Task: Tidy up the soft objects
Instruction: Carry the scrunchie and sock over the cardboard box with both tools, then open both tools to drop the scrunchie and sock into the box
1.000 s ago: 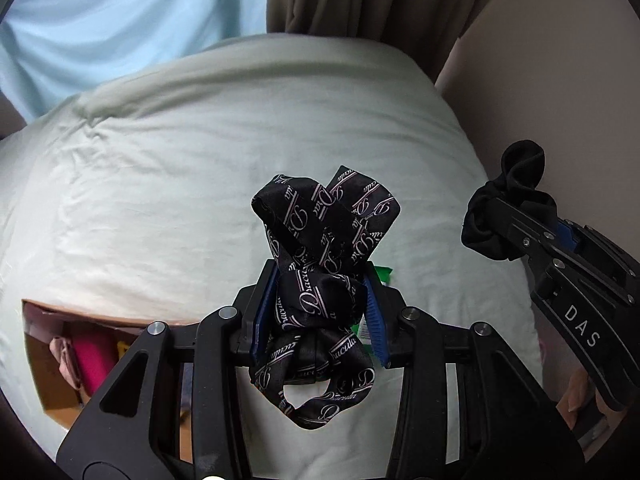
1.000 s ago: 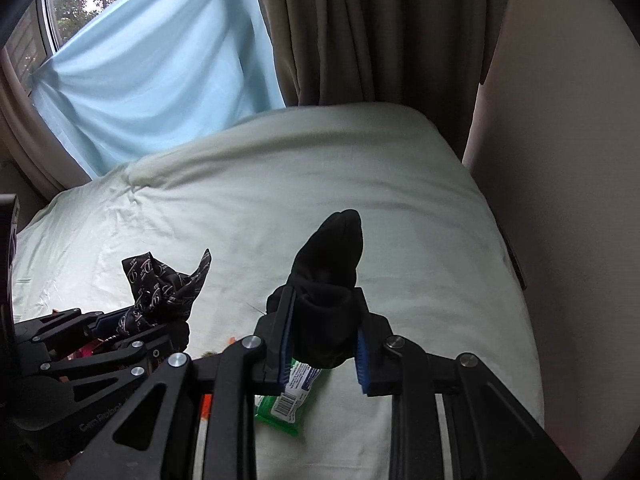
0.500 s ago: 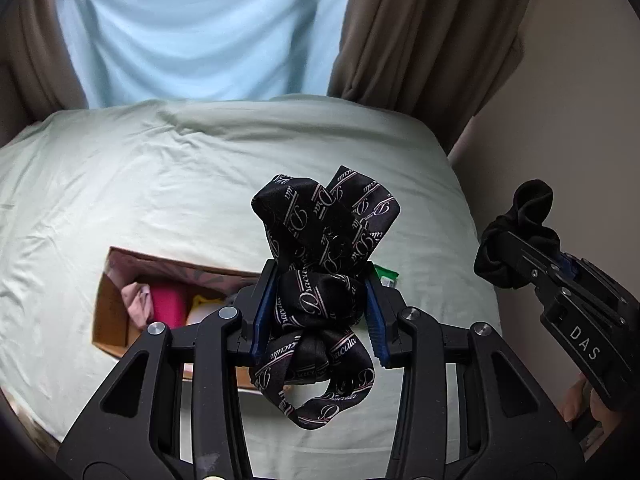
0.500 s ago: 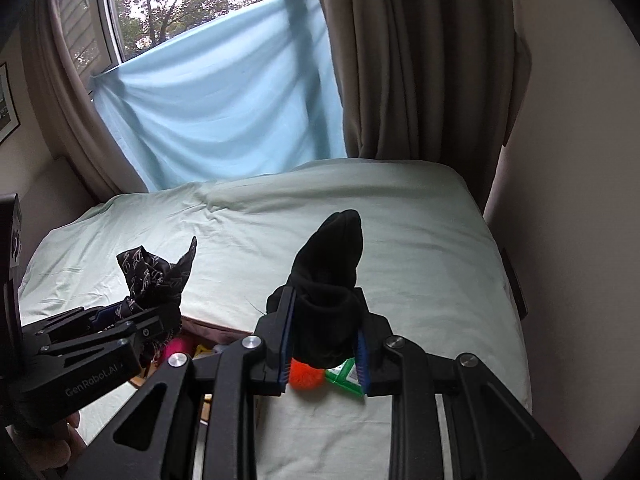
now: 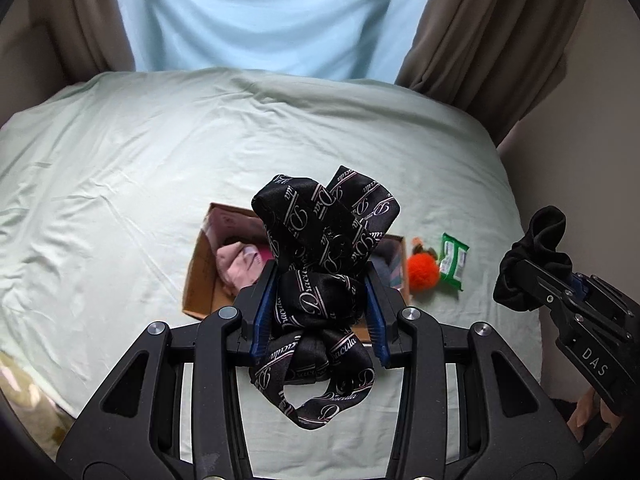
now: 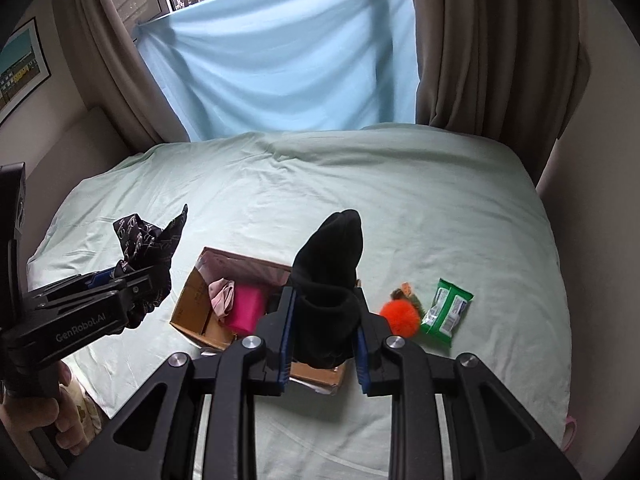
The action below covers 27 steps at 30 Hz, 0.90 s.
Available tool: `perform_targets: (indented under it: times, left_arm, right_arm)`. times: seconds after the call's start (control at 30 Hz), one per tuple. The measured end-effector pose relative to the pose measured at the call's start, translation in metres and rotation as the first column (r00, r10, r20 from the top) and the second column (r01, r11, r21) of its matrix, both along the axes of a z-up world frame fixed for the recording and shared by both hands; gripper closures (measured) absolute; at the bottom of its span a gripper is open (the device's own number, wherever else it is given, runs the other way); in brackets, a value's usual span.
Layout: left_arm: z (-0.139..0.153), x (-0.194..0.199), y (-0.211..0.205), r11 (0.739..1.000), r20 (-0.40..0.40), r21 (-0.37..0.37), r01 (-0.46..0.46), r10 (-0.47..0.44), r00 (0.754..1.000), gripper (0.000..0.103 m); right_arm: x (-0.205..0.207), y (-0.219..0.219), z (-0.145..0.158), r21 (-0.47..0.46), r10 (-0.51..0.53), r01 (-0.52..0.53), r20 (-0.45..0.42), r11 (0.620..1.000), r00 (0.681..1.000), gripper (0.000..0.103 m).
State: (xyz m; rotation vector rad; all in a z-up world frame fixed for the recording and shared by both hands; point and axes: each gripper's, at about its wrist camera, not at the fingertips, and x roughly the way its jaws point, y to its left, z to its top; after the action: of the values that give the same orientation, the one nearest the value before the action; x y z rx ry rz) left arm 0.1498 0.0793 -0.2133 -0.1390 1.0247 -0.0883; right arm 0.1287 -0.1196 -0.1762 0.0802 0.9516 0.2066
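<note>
Left wrist view: nearest the lens, the left hand-held gripper (image 5: 320, 308) is clamped on a bunched black tie (image 5: 326, 256) printed with pale script, loops of it spilling above and below the blue pads. At the right edge the right hand-held gripper (image 5: 536, 276) holds a balled black sock (image 5: 538, 240). In the right wrist view that same sock (image 6: 328, 280) sits squeezed between narrow jaws, its toe standing upright, and the left gripper with the tie (image 6: 148, 248) comes in from the left, a hand (image 6: 36, 420) wrapped round its handle.

Both held pieces hang above the bed (image 6: 400, 200), covered in a pale green sheet. Below them on the sheet lies an open cardboard box (image 6: 192, 300) with a pink cloth (image 6: 222, 296) and a magenta item (image 6: 248, 306) inside. Just right of the box rests an orange fluffy ball (image 6: 400, 318), and beside that a green packet (image 6: 448, 308).

Farther back, a light blue cloth (image 6: 280, 60) hangs over the window between brown curtains (image 6: 480, 40).
</note>
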Motion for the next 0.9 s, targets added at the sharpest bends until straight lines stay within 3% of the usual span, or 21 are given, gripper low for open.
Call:
perform_targets:
  times: [0.37,0.63,0.9]
  left_arm:
    - [-0.067,0.037,0.087,0.998,-0.124,-0.001,0.059,-0.059,0.991,0.067]
    - [-0.12,0.064,0.103,0.992,-0.207,0.014,0.128,-0.122,0.971,0.067]
    - [-0.149,0.073,0.092,0.983,-0.271,0.016,0.184,-0.173,0.947,0.067]
  right_arm:
    - [0.018,0.084,-0.055,-0.008,-0.055,0.055,-0.145,0.998,0.988,0.08]
    - [0.047,0.118,-0.1,-0.007,-0.104,0.106,-0.234,0.994,0.967,0.08]
    - [0.069,0.124,-0.138,-0.002,-0.131,0.139,-0.346,0.99,0.929,0.08]
